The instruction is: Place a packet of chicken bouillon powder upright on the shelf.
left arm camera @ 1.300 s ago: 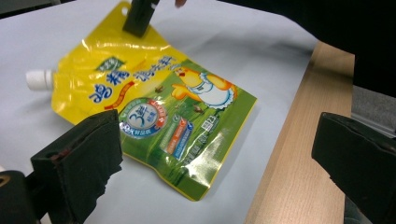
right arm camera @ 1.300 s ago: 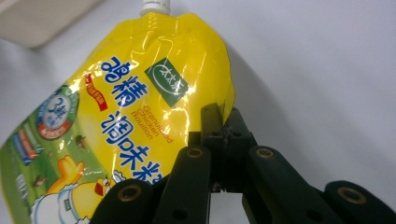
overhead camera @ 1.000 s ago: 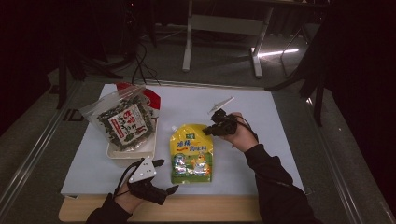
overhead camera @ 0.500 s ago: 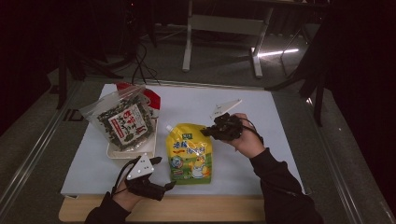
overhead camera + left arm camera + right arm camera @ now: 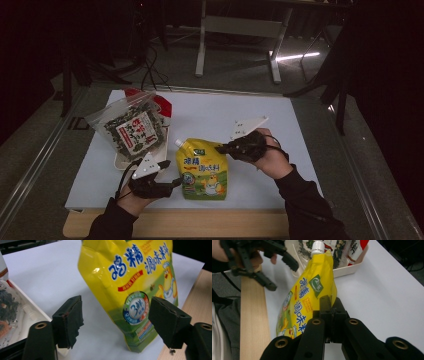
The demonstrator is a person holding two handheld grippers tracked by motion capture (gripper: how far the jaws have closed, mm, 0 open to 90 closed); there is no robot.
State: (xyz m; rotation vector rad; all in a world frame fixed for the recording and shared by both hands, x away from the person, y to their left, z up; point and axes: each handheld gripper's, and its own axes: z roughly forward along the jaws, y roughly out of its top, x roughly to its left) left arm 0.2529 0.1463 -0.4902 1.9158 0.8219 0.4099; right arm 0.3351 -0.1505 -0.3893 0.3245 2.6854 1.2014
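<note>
A yellow spouted pouch (image 5: 202,170) with a white cap lies near the middle of the white mat, its right edge raised. My right gripper (image 5: 222,148) is shut on that edge; in the right gripper view its jaws (image 5: 331,306) pinch the pouch (image 5: 304,297) at its side seam. My left gripper (image 5: 172,175) sits at the pouch's lower left, open. Its jaws have just been closing. In the left gripper view they (image 5: 115,320) stand on either side of the pouch's (image 5: 130,277) bottom corner without pressing on it.
A white tray (image 5: 120,162) at the left holds a clear bag of dark seaweed snacks (image 5: 132,127) and a red packet behind it. The wooden table edge (image 5: 200,227) runs along the front. White mat lies bare behind and right of the pouch.
My right gripper has risen and drawn right with the pouch's edge, tilting the pouch up. My left gripper has edged toward the pouch's bottom corner and its jaws have narrowed.
</note>
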